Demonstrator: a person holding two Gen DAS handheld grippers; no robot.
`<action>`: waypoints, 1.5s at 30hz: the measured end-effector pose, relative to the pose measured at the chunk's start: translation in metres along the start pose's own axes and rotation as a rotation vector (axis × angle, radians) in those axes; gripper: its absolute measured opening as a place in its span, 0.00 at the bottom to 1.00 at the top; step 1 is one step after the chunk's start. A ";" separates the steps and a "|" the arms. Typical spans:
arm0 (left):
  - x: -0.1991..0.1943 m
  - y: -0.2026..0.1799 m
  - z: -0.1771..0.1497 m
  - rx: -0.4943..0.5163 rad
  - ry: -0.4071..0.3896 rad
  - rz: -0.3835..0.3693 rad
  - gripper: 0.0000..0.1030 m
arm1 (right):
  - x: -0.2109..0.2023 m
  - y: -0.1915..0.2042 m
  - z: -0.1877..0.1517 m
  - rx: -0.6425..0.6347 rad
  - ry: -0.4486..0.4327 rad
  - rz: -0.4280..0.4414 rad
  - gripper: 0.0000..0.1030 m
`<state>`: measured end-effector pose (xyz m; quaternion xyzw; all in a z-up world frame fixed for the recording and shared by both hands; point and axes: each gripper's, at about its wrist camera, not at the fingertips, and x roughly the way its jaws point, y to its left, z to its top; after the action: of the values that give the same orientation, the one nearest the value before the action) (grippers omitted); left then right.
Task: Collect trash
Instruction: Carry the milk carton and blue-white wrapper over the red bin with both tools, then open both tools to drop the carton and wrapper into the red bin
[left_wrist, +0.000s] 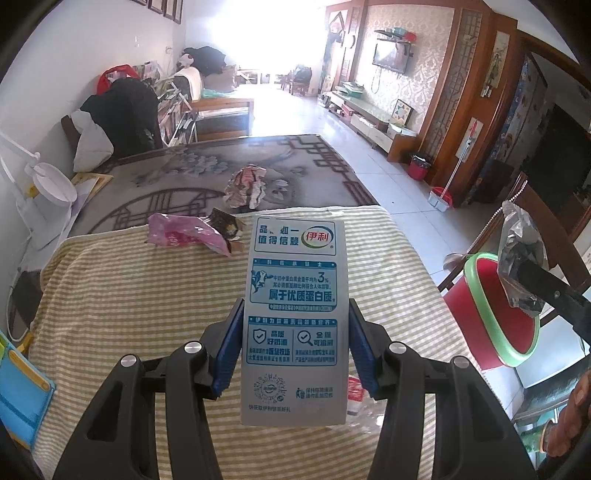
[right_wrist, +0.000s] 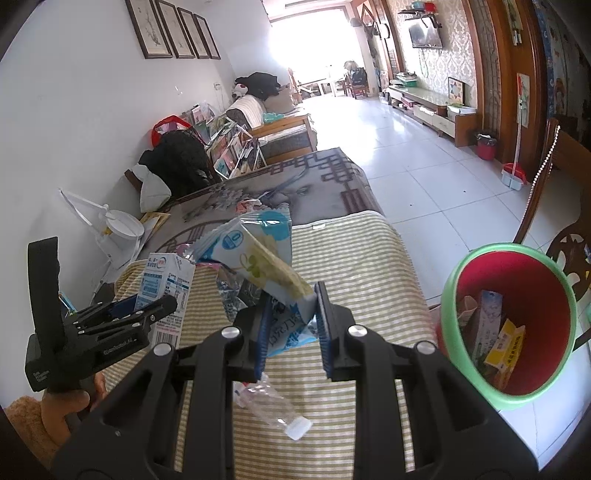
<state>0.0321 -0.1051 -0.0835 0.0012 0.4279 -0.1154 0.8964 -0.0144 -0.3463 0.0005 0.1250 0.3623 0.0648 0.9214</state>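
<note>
Facing camera: milk carton (left_wrist: 293, 317) marked 伊利

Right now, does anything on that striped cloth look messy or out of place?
Yes. A crushed clear plastic bottle lies on its side on the striped cloth, and crumpled wrappers, one pink, sit at its far edge. Another crumpled wad lies on the grey patterned cover beyond.
</note>
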 end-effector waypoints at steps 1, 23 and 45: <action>0.001 -0.003 0.000 -0.002 0.002 0.002 0.49 | 0.000 -0.003 0.002 -0.002 0.001 0.003 0.22; 0.012 -0.102 0.013 0.026 0.003 0.019 0.49 | -0.012 -0.099 0.024 0.033 -0.018 0.059 0.22; 0.084 -0.252 0.016 0.212 0.179 -0.256 0.49 | -0.036 -0.254 0.002 0.292 -0.018 -0.124 0.22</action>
<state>0.0435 -0.3695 -0.1135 0.0517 0.4880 -0.2724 0.8277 -0.0321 -0.5981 -0.0453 0.2356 0.3665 -0.0465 0.8989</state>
